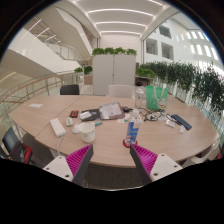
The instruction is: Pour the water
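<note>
A small clear water bottle with a blue label [132, 130] stands on the wooden table [105, 135], just ahead of my right finger. Beside its base lies a small red item [127, 143]. Further left, a white cup [87, 130] sits ahead of my left finger. My gripper [112, 160] hovers over the table's near edge, open, its magenta pads [78, 158] wide apart with nothing between them. Both bottle and cup are beyond the fingertips, untouched.
A green container [155, 97] stands at the far right of the table, a book or tablet [110, 111] mid-table, a white flat object [58, 127] at left and a dark item [180, 123] at right. Black chairs [69, 89] ring the table.
</note>
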`<action>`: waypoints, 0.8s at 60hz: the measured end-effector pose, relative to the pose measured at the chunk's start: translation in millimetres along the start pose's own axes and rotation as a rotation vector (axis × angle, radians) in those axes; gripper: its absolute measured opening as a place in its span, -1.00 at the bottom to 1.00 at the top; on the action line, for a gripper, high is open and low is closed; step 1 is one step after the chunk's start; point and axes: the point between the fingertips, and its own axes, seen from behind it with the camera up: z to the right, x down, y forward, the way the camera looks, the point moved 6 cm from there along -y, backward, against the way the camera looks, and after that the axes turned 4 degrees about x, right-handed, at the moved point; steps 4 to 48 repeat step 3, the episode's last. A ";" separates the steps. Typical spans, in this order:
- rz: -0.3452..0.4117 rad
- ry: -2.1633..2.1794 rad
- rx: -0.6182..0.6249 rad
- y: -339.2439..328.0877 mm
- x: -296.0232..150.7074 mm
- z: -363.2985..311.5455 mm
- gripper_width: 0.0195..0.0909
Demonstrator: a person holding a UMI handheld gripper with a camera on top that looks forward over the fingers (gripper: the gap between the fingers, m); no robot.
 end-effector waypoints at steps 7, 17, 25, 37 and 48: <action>0.004 0.007 -0.001 -24.7 -5.3 -8.8 0.77; 0.004 0.007 -0.001 -24.7 -5.3 -8.8 0.77; 0.004 0.007 -0.001 -24.7 -5.3 -8.8 0.77; 0.004 0.007 -0.001 -24.7 -5.3 -8.8 0.77; 0.004 0.007 -0.001 -24.7 -5.3 -8.8 0.77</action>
